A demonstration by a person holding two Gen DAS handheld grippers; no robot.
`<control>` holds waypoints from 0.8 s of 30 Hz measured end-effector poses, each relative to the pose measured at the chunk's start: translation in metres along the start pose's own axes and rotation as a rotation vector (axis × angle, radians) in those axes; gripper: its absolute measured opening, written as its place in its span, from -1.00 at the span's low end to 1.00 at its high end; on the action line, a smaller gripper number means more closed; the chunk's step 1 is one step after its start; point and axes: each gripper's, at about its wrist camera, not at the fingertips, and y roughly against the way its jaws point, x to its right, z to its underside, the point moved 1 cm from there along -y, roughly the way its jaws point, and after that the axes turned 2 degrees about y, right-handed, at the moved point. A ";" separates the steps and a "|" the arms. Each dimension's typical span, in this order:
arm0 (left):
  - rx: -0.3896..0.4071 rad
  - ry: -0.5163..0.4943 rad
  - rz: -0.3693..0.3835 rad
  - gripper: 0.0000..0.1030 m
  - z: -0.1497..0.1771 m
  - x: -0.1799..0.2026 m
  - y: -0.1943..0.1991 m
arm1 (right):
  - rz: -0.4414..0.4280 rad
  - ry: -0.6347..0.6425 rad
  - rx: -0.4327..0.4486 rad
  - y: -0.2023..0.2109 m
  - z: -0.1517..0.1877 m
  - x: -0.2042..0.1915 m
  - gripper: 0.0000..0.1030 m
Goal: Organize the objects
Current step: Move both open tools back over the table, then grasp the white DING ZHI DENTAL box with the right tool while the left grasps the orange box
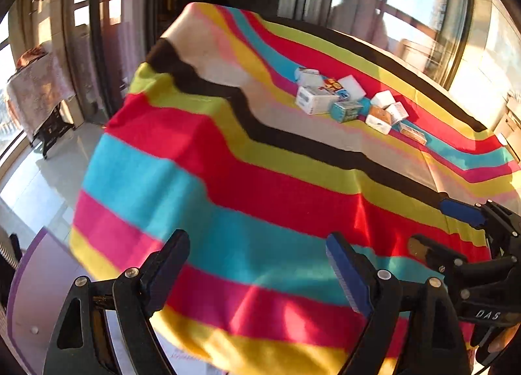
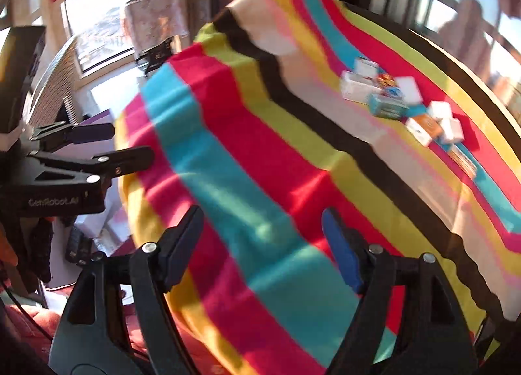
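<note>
Small boxes [image 1: 355, 104] were the things to be organised, and they lay in a loose heap on the far part of the surface [image 1: 374, 59], well apart from both tools. By the look of it, the sorting had hardly begun: the boxes sat jumbled, tipped at different angles and touching one another, with no row, stack or container visible to receive them. Nearly everything seemed left to do.

The striped cloth [image 1: 228, 160] covered the whole surface and hung down over its near edge in broad bands of red, turquoise, yellow, pink, lime and black (its folds rippled along the drop). Nothing else rested on it as far as the views showed.

Within the heap, the largest was a white box with blue print [image 1: 314, 100] at the near left. Beside it stood a teal box [image 1: 346, 111], and to the right an orange-and-white box [image 1: 379, 118] among several plain white ones. A flat box [image 1: 413, 132] lay at the right end. The right wrist view showed the same heap, though blurred, so the printing was unreadable.

The left tool [image 1: 259, 272] was spread wide with nothing between its fingers, held over the hanging cloth. The right tool [image 2: 265, 249] likewise stood wide and empty.
</note>
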 end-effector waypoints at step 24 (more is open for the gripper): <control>-0.085 -0.054 0.086 0.99 -0.062 0.098 -0.129 | 0.026 -0.046 -0.089 -0.132 -0.056 0.325 0.63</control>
